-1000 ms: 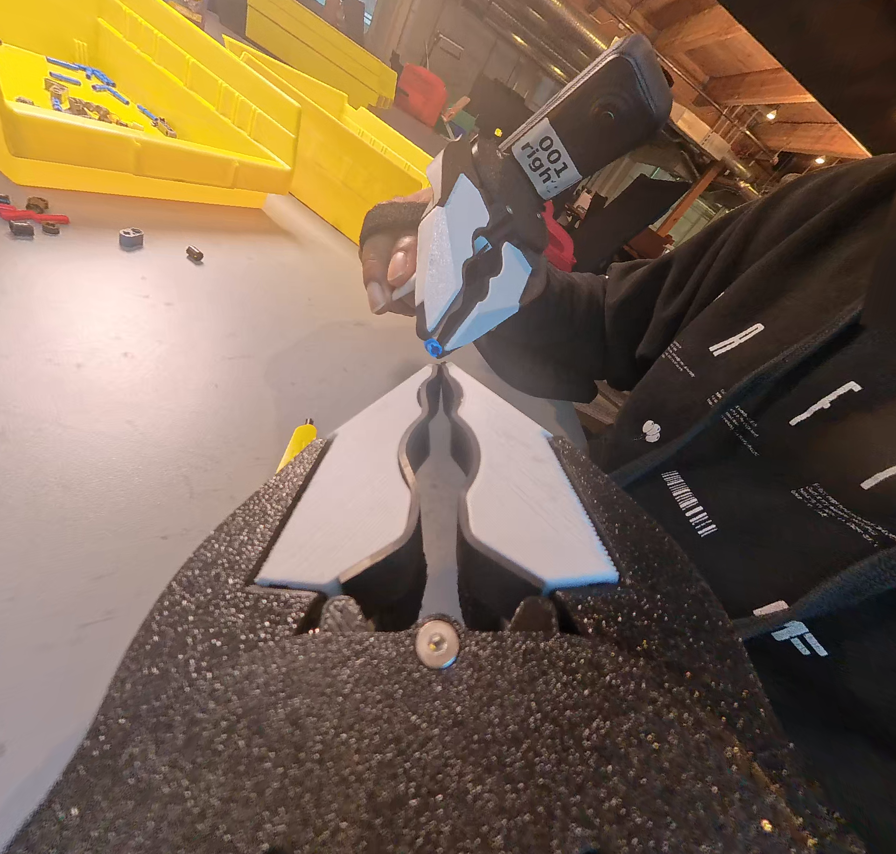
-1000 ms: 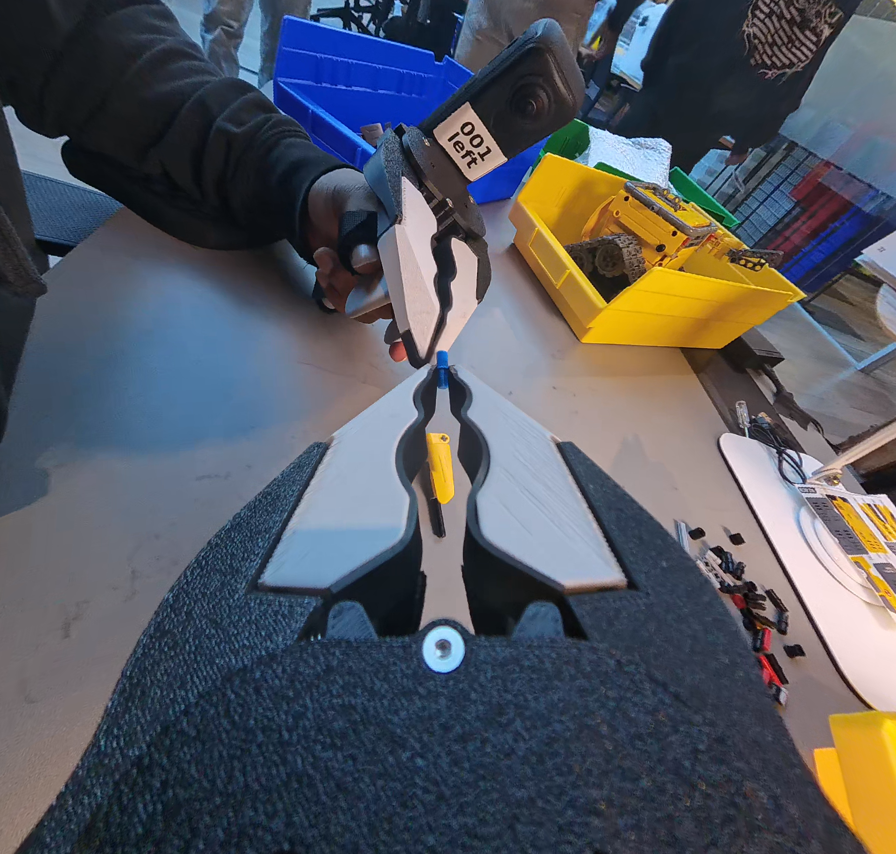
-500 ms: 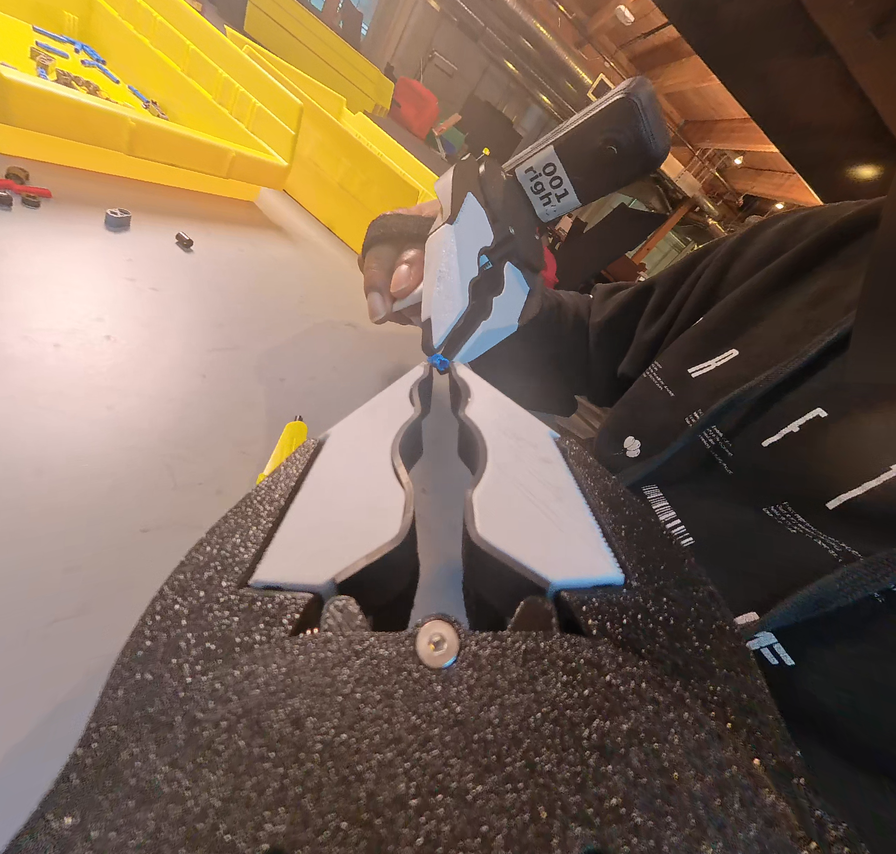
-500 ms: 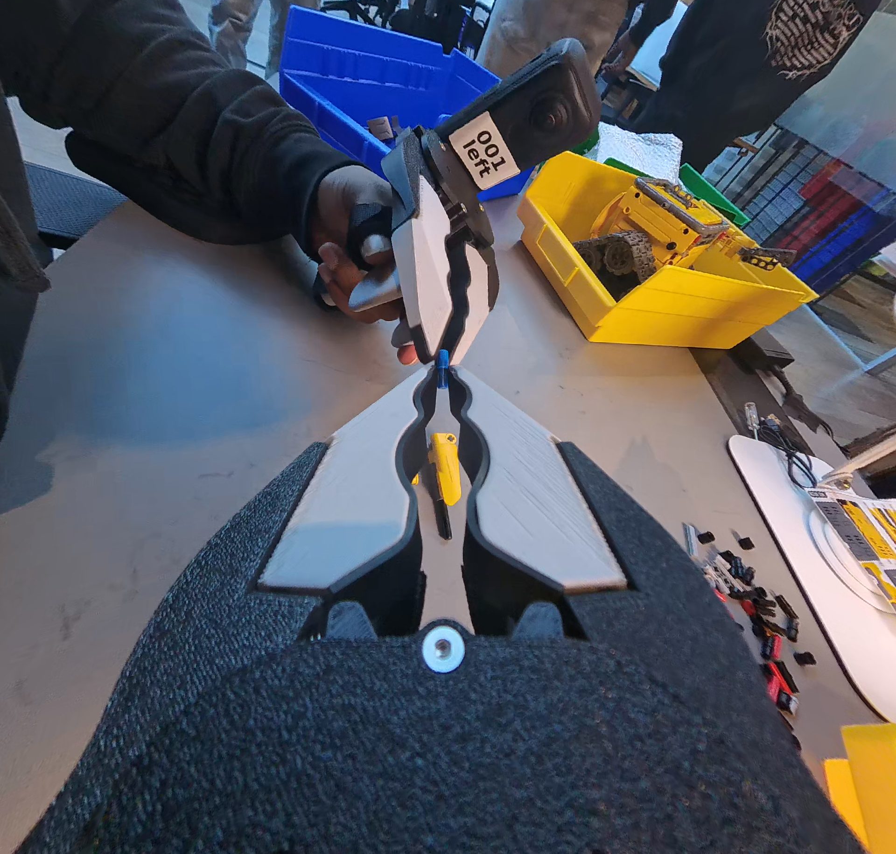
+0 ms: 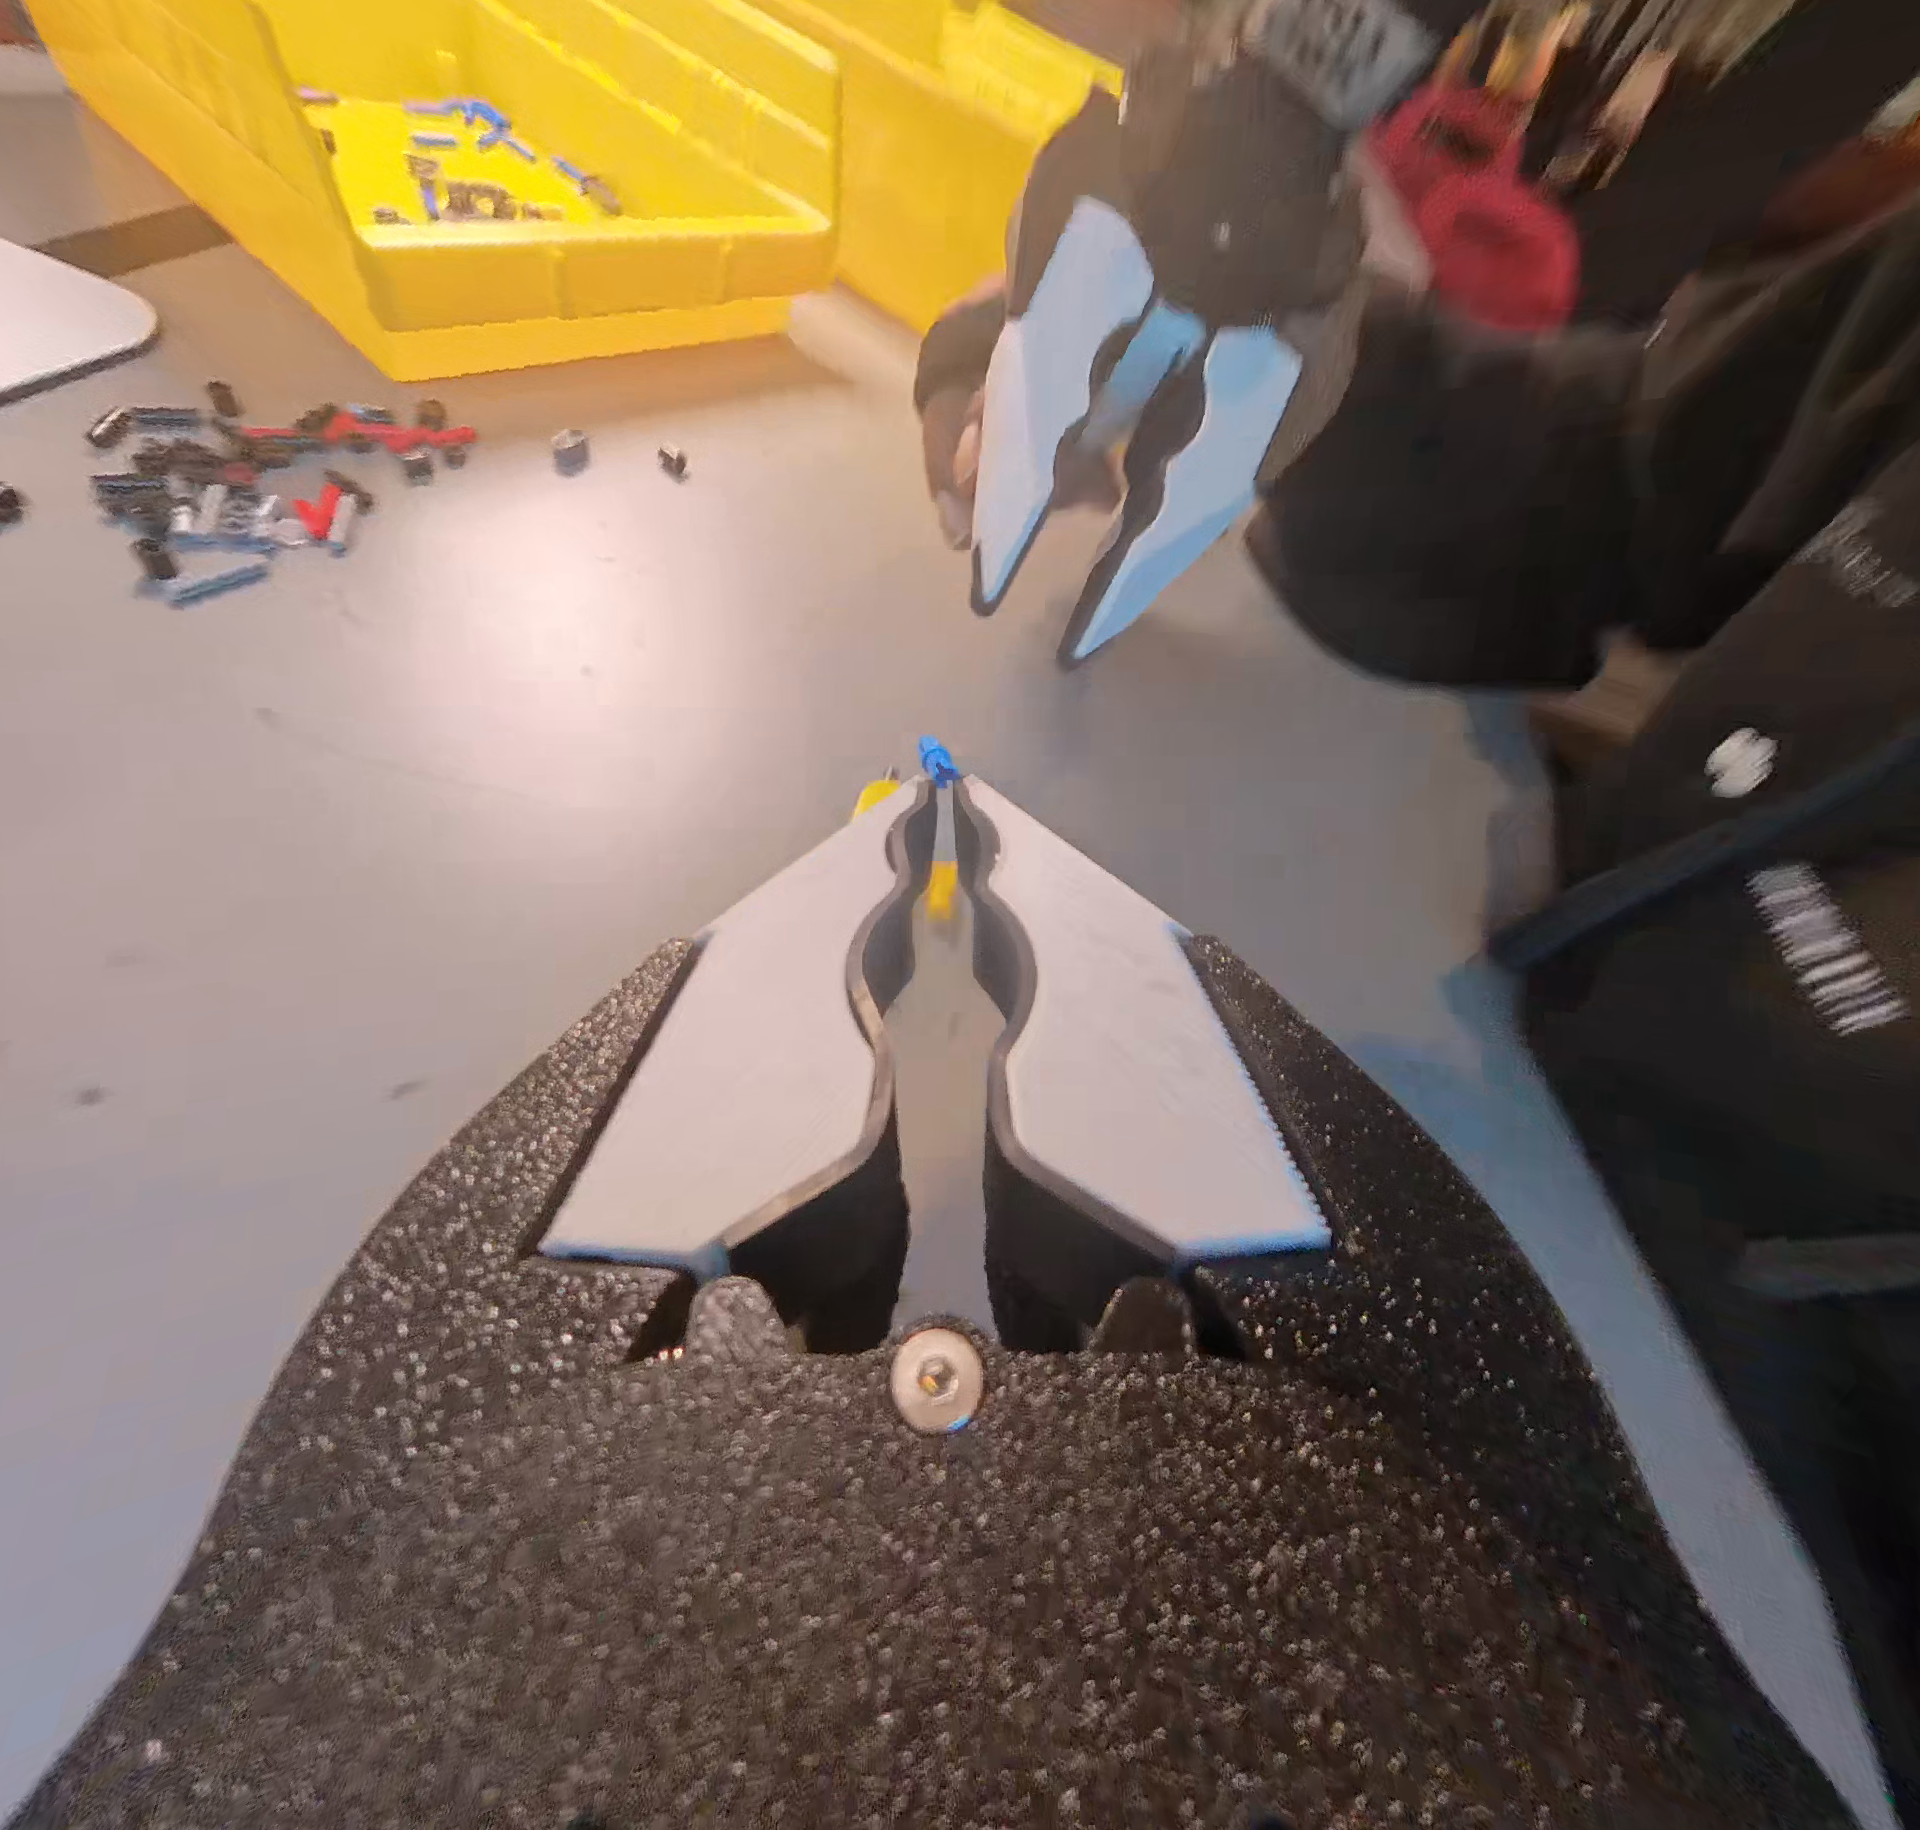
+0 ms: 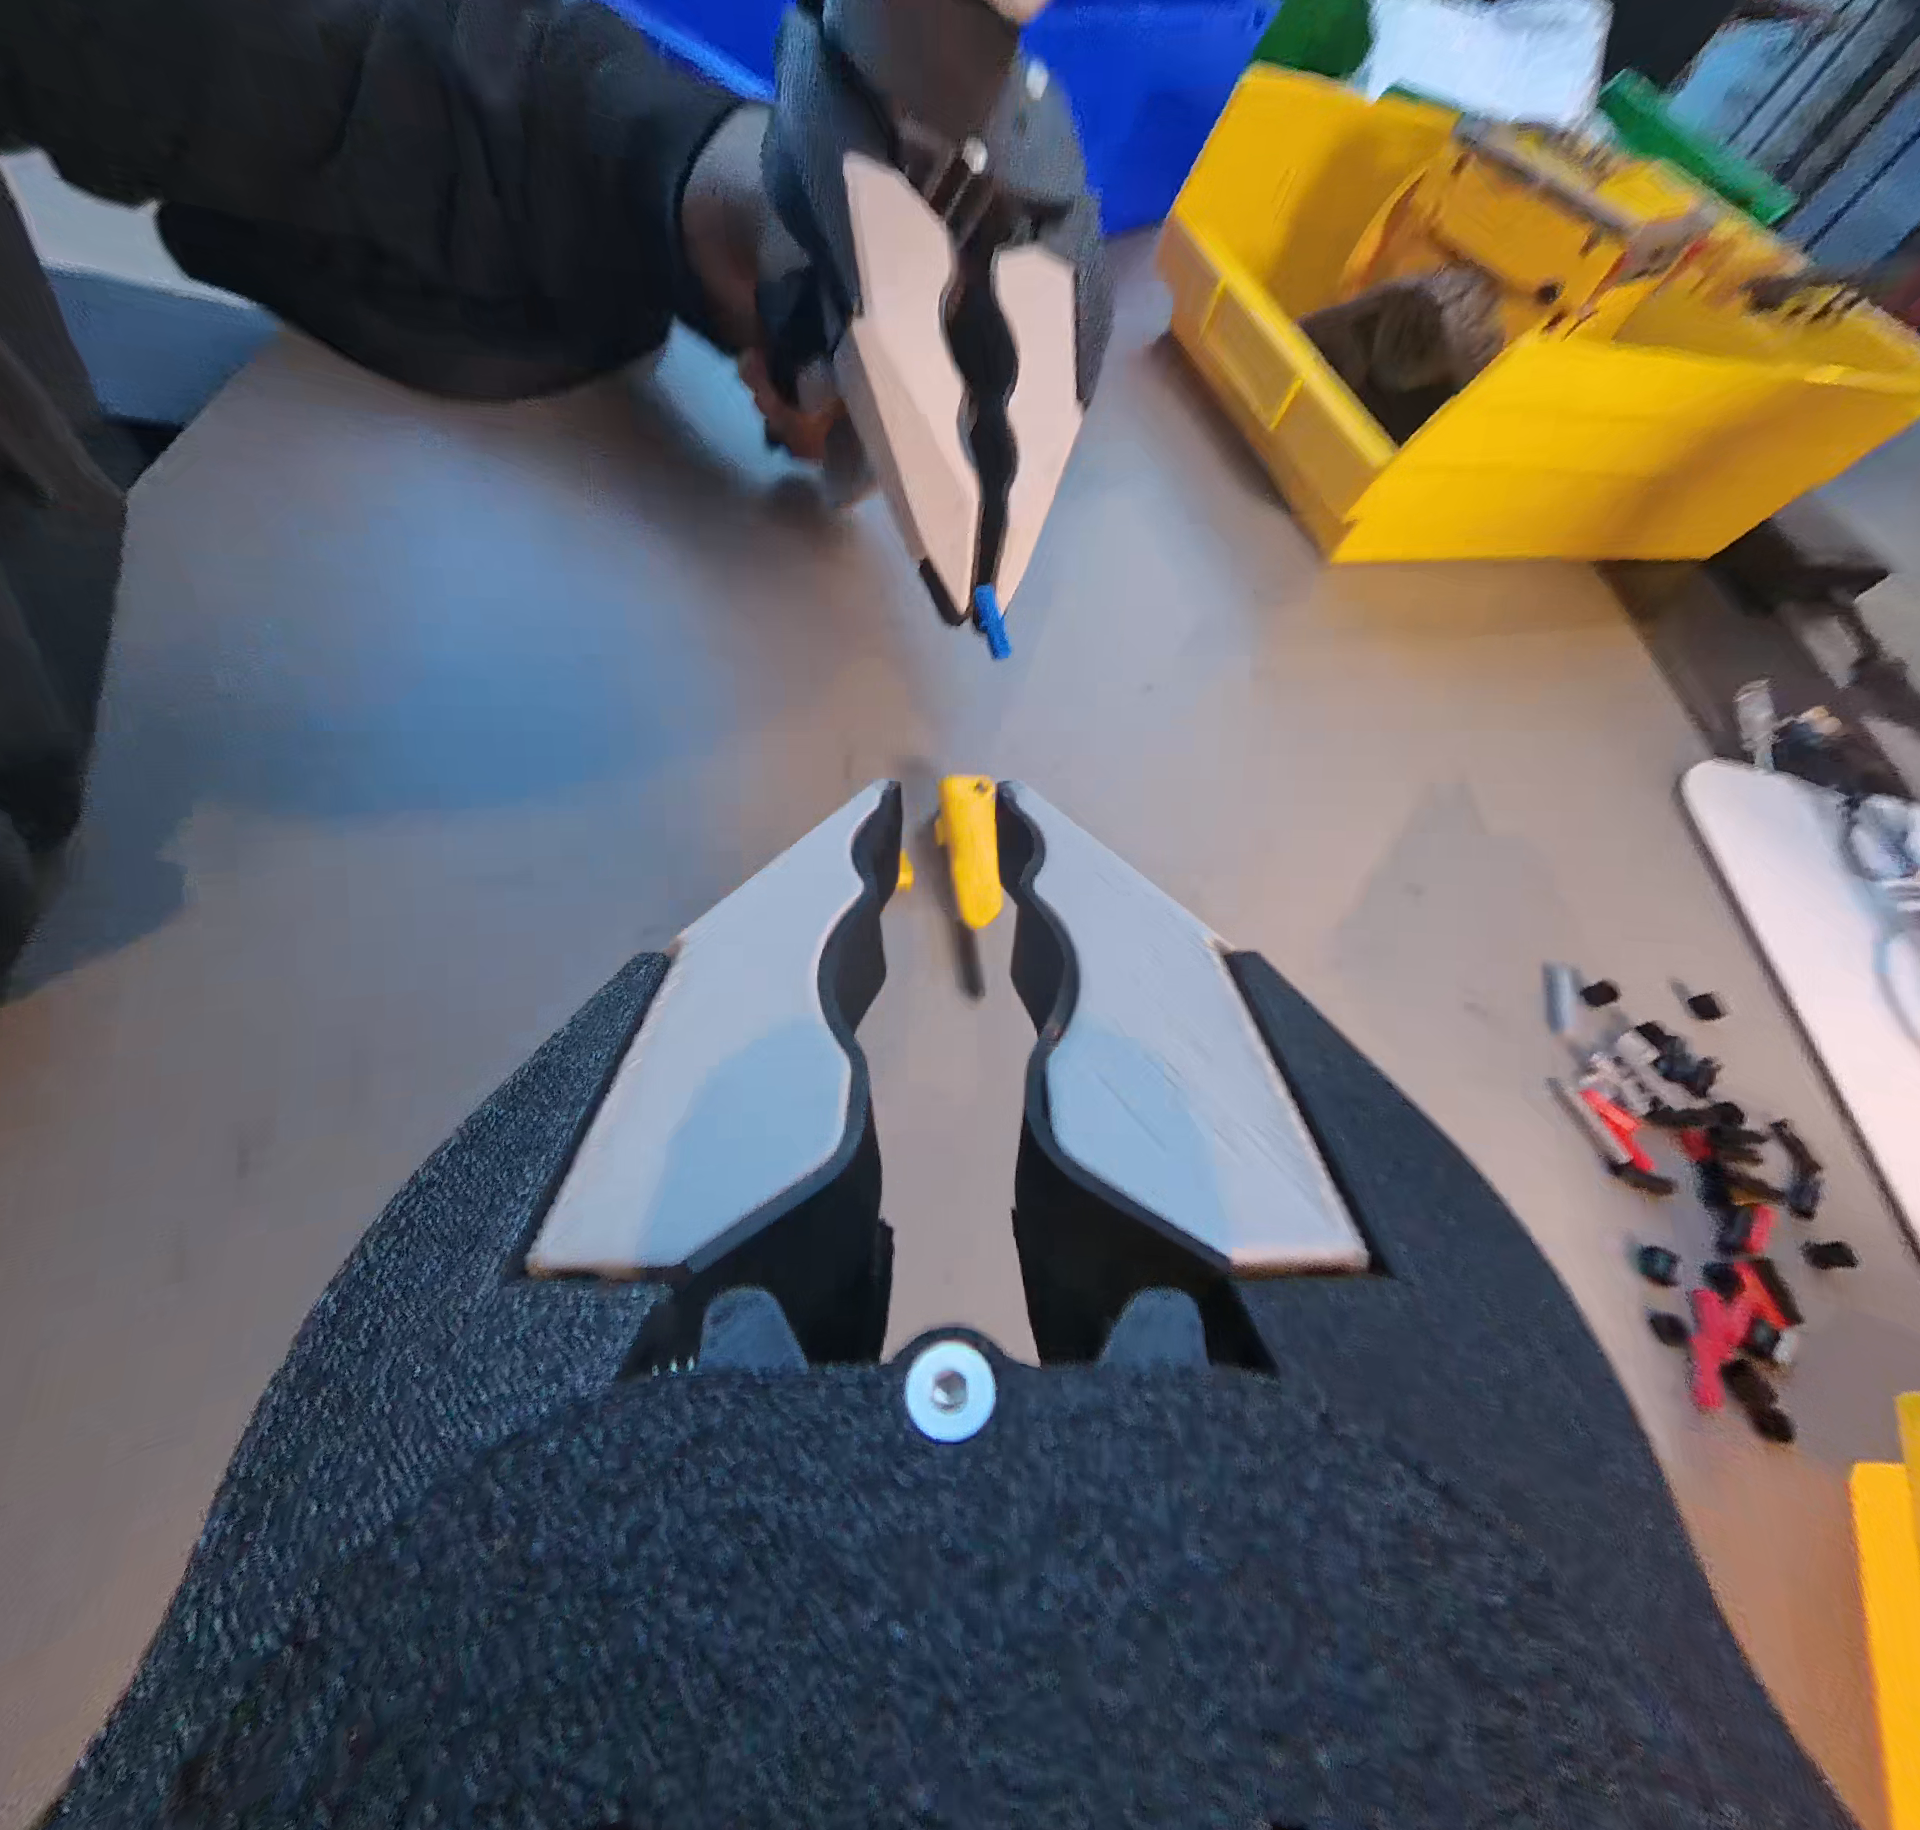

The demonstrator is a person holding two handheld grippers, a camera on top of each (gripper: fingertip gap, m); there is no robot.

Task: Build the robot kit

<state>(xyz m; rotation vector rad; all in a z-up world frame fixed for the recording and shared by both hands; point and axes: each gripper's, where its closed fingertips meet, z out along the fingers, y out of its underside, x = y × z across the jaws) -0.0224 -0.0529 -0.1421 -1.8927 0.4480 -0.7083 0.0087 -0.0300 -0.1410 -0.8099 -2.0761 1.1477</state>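
Risk: blue peg (image 5: 938,760) is pinched only at the very tips of the left gripper (image 5: 940,788), so it could slip out.
Left gripper: closed on the peg.
Right gripper (image 6: 948,793): slightly open, empty, above the yellow piece (image 6: 968,850) lying on the table (image 6: 416,741).

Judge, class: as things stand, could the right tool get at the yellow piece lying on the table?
Probably yes. The right tool is open and empty, and the yellow piece lies on the table in line with its gap. The left tool, shut on a blue pin, hangs farther off.
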